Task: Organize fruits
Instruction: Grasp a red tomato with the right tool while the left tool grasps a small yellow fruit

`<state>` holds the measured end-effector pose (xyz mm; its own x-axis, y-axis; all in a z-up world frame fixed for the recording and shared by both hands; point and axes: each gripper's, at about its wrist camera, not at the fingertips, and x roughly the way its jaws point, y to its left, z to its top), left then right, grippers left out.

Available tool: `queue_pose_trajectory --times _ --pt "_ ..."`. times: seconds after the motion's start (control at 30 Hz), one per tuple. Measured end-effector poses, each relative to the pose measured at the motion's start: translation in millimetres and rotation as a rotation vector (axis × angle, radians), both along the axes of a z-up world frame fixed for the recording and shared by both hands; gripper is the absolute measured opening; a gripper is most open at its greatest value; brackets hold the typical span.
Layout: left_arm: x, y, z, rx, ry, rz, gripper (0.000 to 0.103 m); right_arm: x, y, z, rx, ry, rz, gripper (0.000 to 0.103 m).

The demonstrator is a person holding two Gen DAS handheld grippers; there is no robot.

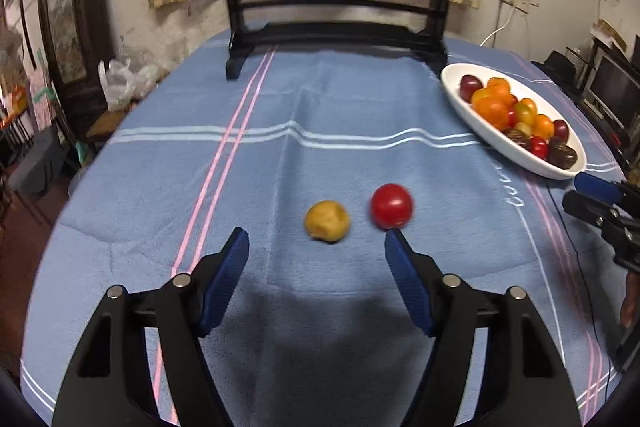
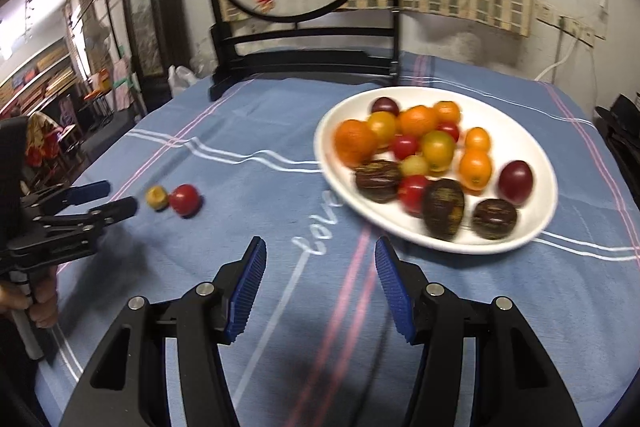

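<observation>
Near the front edge of the desk [image 1: 160,163], the left-wrist view shows the left tongs [image 1: 316,239] spread apart and empty. A yellow fruit [image 1: 327,221] lies just ahead between the fingers; a red tomato [image 1: 391,205] sits beside it, just off the right fingertip. Centre on one fruit and close gently, so the neighbour isn't nudged away.

From the right wrist, the right tongs [image 2: 320,247] also stand apart, holding nothing. The white oval dish [image 2: 340,187] of mixed fruits lies ahead toward the right edge, both loose fruits well off to their left.
</observation>
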<state>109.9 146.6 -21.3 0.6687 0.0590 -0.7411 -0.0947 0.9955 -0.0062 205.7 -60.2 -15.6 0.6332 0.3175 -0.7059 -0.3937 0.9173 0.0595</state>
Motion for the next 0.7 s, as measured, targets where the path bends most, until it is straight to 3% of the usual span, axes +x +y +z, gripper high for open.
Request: queue_pose_trajectory --times 0.23,0.37,0.57,0.7 --pt "22 9 -18 -0.038 0.067 0.031 0.052 1 39 1 -0.036 0.002 0.074 0.057" --pt "31 7 -19 -0.018 0.038 0.029 0.026 8 61 -1 -0.059 0.017 0.102 0.057" --pt "24 16 -16 -0.092 0.010 0.022 0.015 9 98 -11 -0.132 0.022 0.177 0.057" --pt "22 22 -16 -0.131 0.010 0.017 0.014 13 127 -24 -0.173 0.035 0.207 0.056"
